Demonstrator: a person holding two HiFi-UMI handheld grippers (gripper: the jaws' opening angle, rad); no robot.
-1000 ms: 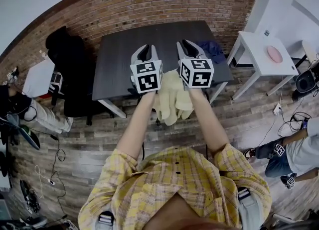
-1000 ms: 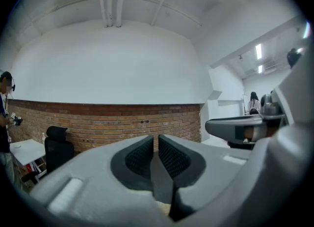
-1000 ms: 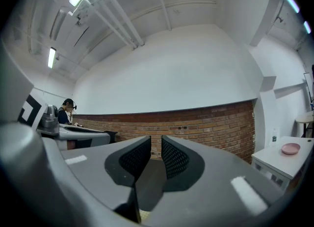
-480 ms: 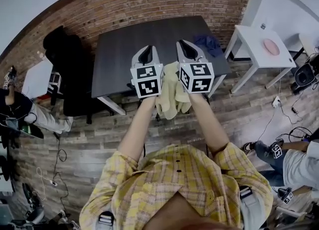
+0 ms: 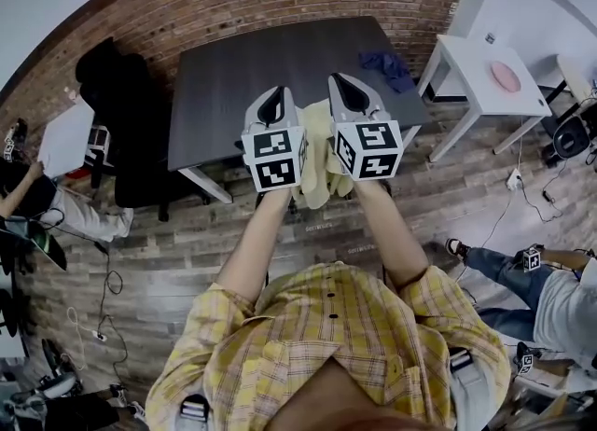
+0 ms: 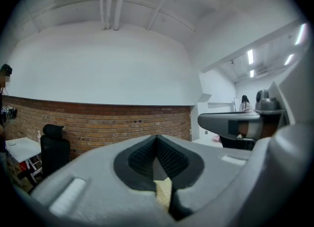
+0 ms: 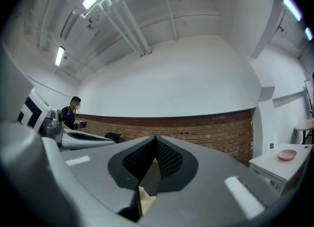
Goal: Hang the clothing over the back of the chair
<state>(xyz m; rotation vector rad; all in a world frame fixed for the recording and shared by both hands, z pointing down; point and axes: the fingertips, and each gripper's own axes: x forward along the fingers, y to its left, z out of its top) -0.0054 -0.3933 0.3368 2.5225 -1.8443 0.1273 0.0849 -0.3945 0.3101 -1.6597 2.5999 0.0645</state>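
Note:
A pale yellow garment (image 5: 320,163) hangs between my two grippers, held up in front of the person over the near edge of the dark table (image 5: 233,65). My left gripper (image 5: 273,95) is shut on one part of it; a strip of yellow cloth (image 6: 163,194) shows between its jaws. My right gripper (image 5: 342,84) is shut on another part, with cloth (image 7: 145,199) pinched low between its jaws. Both grippers point upward and stand side by side. A black office chair (image 5: 121,112) stands at the table's left end, apart from the garment.
A blue cloth (image 5: 387,63) lies on the table's far right corner. A white side table (image 5: 476,70) with a pink plate (image 5: 506,76) stands to the right. People sit on the floor at both sides, with cables (image 5: 107,285) around. A brick wall (image 5: 280,0) runs behind.
Both grippers have stayed shut on the garment and drifted slightly closer to the table. Less of the hanging cloth shows below the marker cubes than a second ago.

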